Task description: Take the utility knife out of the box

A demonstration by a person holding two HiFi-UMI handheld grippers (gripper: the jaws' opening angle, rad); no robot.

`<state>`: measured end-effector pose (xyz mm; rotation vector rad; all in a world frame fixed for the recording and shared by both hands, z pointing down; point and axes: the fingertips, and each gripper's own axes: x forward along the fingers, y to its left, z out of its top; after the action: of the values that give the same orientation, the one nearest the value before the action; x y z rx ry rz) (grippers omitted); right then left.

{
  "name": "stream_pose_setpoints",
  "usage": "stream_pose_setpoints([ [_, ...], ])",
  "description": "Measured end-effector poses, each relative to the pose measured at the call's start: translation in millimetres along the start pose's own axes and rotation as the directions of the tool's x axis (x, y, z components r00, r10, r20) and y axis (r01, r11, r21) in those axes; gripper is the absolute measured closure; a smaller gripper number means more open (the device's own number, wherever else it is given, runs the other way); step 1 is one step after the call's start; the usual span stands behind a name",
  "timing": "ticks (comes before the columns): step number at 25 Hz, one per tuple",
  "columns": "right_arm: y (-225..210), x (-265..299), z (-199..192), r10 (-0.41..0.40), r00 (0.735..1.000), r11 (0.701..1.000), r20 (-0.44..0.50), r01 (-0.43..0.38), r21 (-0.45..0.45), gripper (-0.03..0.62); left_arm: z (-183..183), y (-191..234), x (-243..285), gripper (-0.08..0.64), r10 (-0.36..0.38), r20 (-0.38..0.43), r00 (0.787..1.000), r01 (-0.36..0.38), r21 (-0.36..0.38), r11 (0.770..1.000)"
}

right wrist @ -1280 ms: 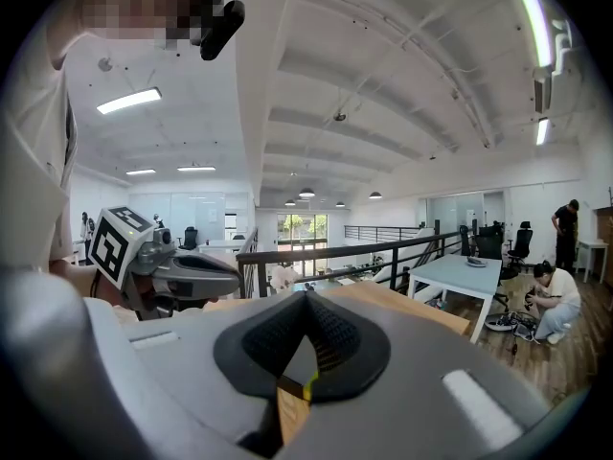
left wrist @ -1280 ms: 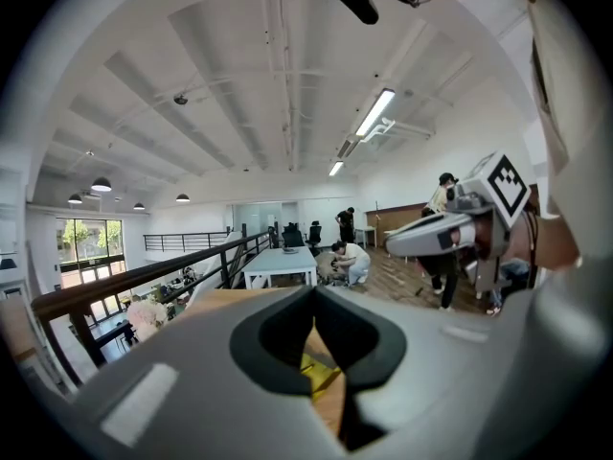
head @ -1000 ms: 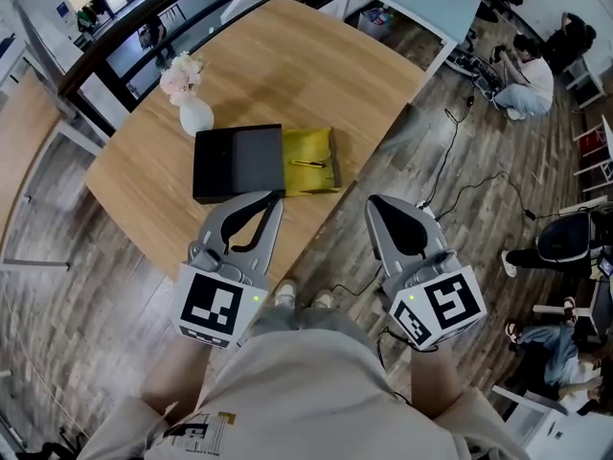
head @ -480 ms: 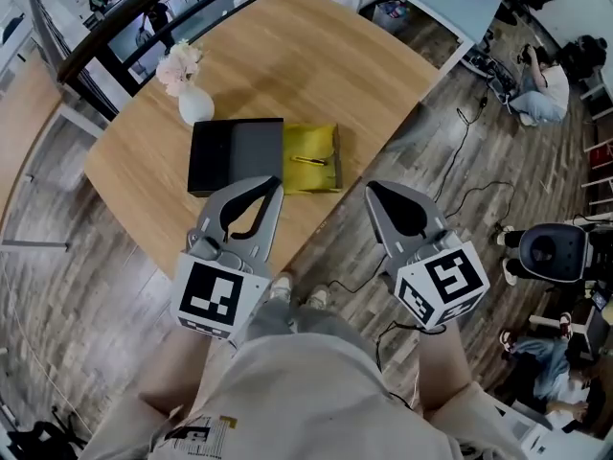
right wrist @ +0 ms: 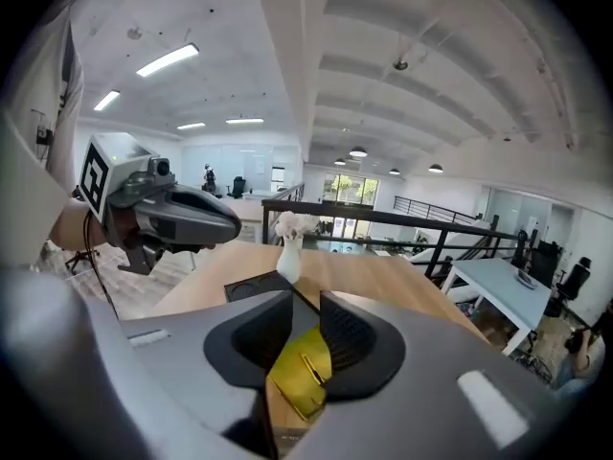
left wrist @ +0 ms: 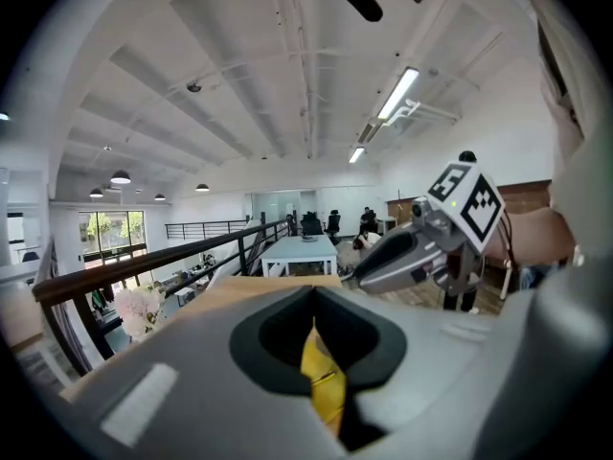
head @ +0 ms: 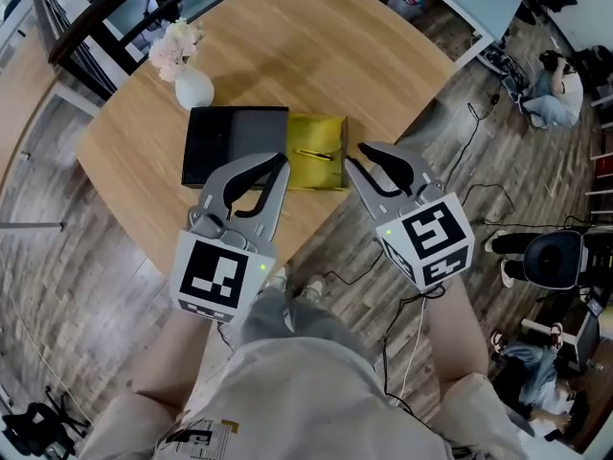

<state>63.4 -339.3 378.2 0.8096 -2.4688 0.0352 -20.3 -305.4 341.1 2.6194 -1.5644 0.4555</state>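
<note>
Wooden desk (head: 287, 56) below, open box (head: 235, 142) just ahead of both tips; left gripper (head: 281, 163) pressed together at its near edge, right gripper (head: 356, 154) has just been opening, jaws spread and empty; the utility knife (head: 315, 154) lies on the yellow lining just ahead, untouched

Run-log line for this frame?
stage: pre-grasp | left gripper: shut, empty | right gripper: jaws just opening, empty, near box | utility knife: lying in box's yellow half, untouched
</note>
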Motion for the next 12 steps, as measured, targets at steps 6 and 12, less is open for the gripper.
stream_pose_setpoints([
  [6, -3.0, 56.6, -44.7, 0.073, 0.981, 0.992, -0.178, -0.090, -0.092, 0.488, -21.9, 21.0, 30.1, 0.558, 0.017, -0.022, 1.000, -0.018, -0.064, 0.998],
  [12, -2.3, 111.6, -94.4, 0.140, 0.942, 0.980, -0.306, -0.175, -0.091, 0.477, -60.1, 43.1, 58.5, 0.558, 0.020, -0.084, 0.996, -0.030, -0.116, 0.993],
])
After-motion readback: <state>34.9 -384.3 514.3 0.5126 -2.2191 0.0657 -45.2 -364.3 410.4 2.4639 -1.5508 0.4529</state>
